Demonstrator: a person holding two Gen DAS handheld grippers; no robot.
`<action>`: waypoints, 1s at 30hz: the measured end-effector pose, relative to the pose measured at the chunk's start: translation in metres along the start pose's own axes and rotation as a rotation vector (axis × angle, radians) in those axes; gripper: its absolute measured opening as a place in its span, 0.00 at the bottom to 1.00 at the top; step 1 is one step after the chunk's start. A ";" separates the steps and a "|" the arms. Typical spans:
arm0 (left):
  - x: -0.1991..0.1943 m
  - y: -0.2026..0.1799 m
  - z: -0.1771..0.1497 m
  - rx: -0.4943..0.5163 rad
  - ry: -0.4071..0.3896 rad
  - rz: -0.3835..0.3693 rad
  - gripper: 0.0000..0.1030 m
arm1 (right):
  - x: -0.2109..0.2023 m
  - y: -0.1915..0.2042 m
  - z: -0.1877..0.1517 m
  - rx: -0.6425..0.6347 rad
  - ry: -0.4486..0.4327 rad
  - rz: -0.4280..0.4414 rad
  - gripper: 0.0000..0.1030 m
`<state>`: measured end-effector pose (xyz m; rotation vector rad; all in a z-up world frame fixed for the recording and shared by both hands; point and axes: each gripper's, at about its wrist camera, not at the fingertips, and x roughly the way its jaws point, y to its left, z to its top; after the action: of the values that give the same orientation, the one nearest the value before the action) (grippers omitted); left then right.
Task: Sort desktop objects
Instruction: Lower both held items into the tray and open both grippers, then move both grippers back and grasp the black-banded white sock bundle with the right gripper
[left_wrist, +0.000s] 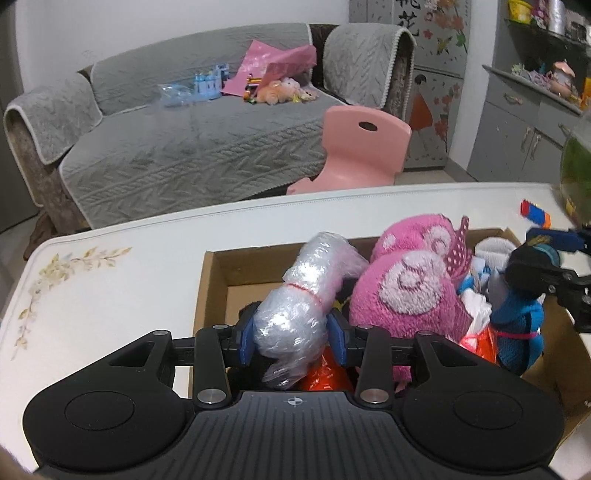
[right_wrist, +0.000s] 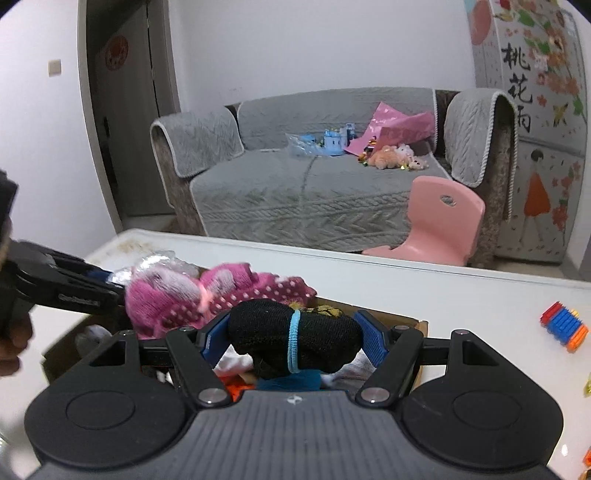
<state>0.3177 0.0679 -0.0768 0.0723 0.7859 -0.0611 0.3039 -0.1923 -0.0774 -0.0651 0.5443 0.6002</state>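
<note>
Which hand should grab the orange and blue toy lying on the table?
Probably the right. The orange and blue toy lies beside the right gripper, while the left gripper sits at the cardboard box's other side. But both are full, so the right must drop its black bundle first.

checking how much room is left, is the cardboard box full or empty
Nearly full: the cardboard box holds pink plush slippers, socks and bags heaped above its rim; only a bare patch at its left end shows.
</note>
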 end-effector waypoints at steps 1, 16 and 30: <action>0.001 -0.001 0.000 0.002 0.000 0.010 0.47 | 0.000 0.000 -0.001 -0.003 -0.002 -0.005 0.68; -0.054 -0.019 -0.032 0.080 -0.035 0.022 0.71 | -0.039 0.016 0.002 -0.042 -0.051 -0.011 0.83; -0.120 -0.054 -0.115 0.122 -0.045 -0.022 0.74 | -0.104 0.087 -0.050 -0.160 0.017 0.314 0.88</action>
<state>0.1473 0.0272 -0.0753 0.1769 0.7380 -0.1311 0.1606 -0.1846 -0.0593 -0.1374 0.5257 0.9497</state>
